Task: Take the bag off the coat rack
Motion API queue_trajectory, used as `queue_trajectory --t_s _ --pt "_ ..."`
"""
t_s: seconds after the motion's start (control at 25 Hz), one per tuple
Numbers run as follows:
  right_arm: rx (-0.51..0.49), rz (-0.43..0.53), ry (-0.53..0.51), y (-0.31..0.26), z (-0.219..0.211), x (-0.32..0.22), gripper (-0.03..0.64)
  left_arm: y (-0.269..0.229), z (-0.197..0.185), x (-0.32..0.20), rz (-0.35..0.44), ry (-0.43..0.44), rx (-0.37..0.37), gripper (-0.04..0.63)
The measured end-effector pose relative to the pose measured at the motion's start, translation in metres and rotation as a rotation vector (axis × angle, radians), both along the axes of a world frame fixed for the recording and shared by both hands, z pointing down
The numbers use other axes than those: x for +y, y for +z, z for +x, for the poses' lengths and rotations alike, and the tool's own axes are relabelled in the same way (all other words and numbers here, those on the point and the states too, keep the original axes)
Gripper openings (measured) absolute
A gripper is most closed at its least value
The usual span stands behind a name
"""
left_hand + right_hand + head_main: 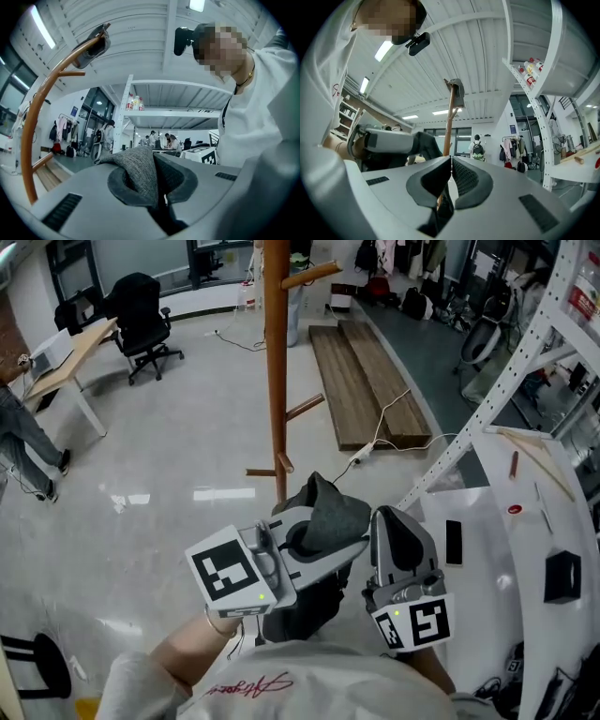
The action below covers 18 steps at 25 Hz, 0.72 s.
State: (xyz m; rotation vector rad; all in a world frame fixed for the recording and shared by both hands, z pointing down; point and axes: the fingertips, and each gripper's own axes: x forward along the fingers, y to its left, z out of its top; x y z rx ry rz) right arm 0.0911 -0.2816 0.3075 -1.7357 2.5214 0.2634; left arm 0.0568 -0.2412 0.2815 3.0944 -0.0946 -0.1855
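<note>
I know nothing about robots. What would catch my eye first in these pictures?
A tall brown wooden coat rack rises from the shiny floor at the middle of the head view. Nearer the person, the left gripper is clamped on a fold of a dark grey fabric bag, while the right gripper beside it is shut and empty.

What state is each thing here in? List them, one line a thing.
left tongs: shut on the bag's grey fabric.
right tongs: shut, nothing between them.
bag: off the coat rack, held by the left tongs.
coat rack: upright, the pegs in view bare.
office chair: upright, nobody in it.
</note>
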Motion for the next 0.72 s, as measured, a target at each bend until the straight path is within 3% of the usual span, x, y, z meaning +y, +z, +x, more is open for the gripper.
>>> queue_trajectory --t_s 0.16,0.24,0.72 --pt "0.01 -0.036 -0.031 0.018 -0.019 0.0 0.021 0.047 -0.016 -0.003 -0.088 -0.073 -0.069 0.041" --pt "0.009 -0.048 -0.056 0.026 -0.026 -0.001 0.021 0.061 -0.021 -0.005 -0.11 -0.092 -0.07 0.043" --pt "-0.005 -0.091 -0.189 0.053 -0.08 0.003 0.021 0.095 -0.063 -0.007 -0.15 -0.262 -0.08 0.043"
